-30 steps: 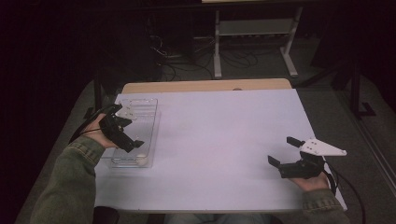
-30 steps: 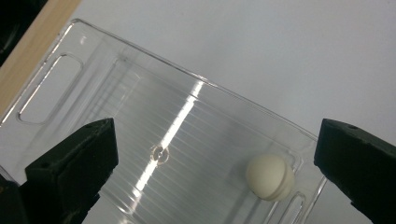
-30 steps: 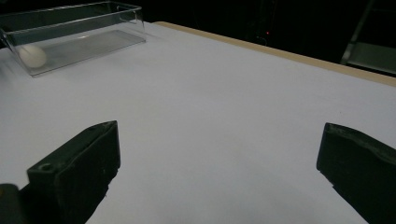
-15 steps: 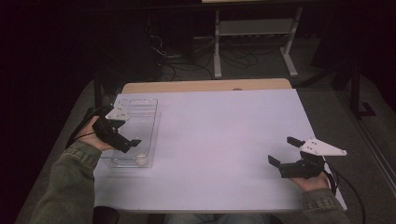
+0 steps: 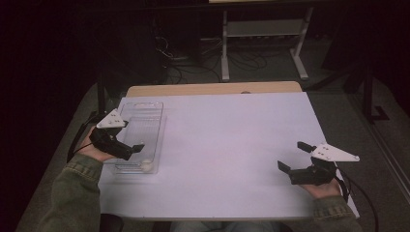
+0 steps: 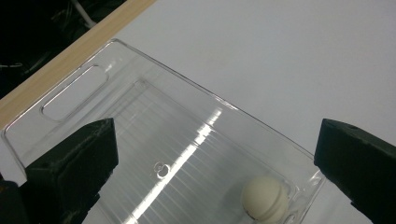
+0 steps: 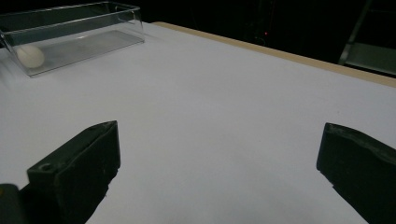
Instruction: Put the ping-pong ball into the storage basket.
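A clear plastic tray (image 5: 155, 107) lies lengthwise on the left of the white table. A small cream ball (image 5: 145, 164) rests inside it at the near end. My left gripper (image 5: 131, 136) hovers over the tray's left side, open and holding nothing. In the left gripper view the ball (image 6: 265, 197) sits low between the spread jaws of that gripper (image 6: 215, 140), on the ribbed tray floor (image 6: 154, 121). My right gripper (image 5: 292, 155) is open and empty near the table's right front. In the right gripper view, that gripper (image 7: 219, 144) faces the distant tray (image 7: 93, 18) and ball (image 7: 30, 56).
White table top (image 5: 227, 140) with a bare wooden strip (image 5: 212, 89) along its far edge. Beyond it are a dark floor, cables and a white metal stand (image 5: 263, 29). The person's green sleeves come in at the bottom corners.
My left gripper has drawn back a little to the left over the tray and turned so its grey plate shows. The right gripper and the ball have not moved.
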